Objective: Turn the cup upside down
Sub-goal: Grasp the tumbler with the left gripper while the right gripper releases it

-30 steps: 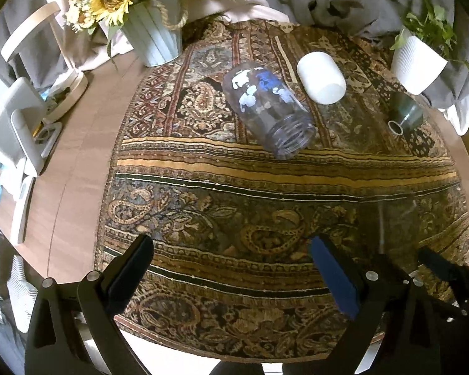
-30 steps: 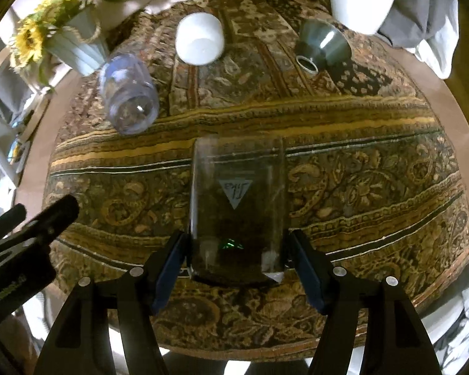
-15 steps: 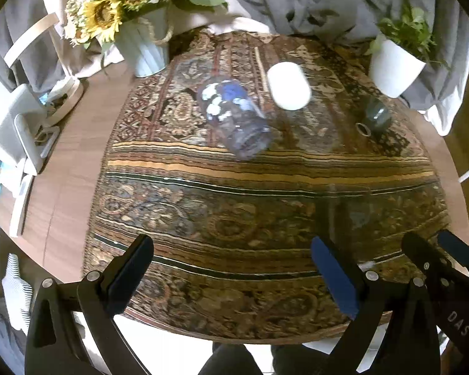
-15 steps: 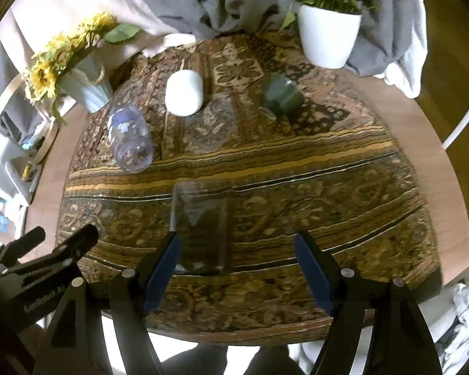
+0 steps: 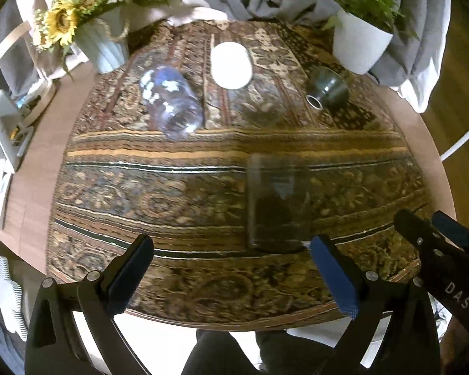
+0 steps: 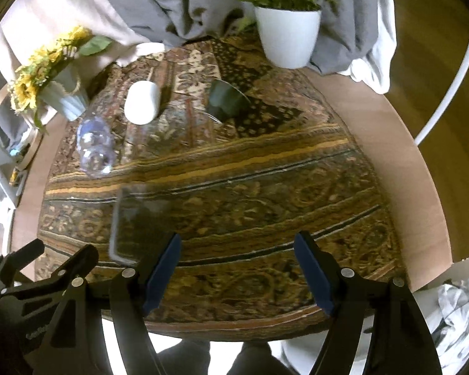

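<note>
Both my grippers, left (image 5: 231,272) and right (image 6: 237,265), gape wide, empty. Clear cup (image 5: 276,203) stands on the cloth (image 5: 172,193), just ahead-right of left. I'd back off straight, no nudging.

A clear glass cup (image 5: 276,201) (smooth, glossy) stands on matt woven cloth (image 5: 178,187) over wood.
</note>
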A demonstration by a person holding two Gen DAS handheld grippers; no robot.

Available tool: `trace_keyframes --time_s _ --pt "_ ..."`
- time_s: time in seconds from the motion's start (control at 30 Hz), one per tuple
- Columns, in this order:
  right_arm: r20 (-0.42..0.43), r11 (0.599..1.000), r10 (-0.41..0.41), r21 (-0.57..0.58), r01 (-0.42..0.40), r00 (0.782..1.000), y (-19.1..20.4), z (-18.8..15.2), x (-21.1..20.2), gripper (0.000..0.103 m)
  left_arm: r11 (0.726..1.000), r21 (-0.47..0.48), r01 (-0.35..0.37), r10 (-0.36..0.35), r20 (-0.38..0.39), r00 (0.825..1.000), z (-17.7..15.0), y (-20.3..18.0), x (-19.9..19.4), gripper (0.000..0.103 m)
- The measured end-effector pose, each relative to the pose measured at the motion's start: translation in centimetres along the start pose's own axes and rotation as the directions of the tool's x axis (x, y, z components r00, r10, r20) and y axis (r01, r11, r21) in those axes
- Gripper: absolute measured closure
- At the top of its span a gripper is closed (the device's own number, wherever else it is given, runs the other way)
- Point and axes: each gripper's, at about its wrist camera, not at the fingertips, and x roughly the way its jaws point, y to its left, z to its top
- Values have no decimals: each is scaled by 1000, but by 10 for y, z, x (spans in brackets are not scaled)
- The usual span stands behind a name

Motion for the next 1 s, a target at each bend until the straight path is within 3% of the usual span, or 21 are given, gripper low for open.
trace_keyframes --time_s 0.7,1.0 --pt "-69 1000 -27 1 28 997 -33 -12 34 28 999 14 39 -38 -63 997 -9 -32 53 19" --pt "-86 998 -46 28 48 995 -45 -15 42 28 999 46 26 -22 -75 997 -7 -40 66 37"
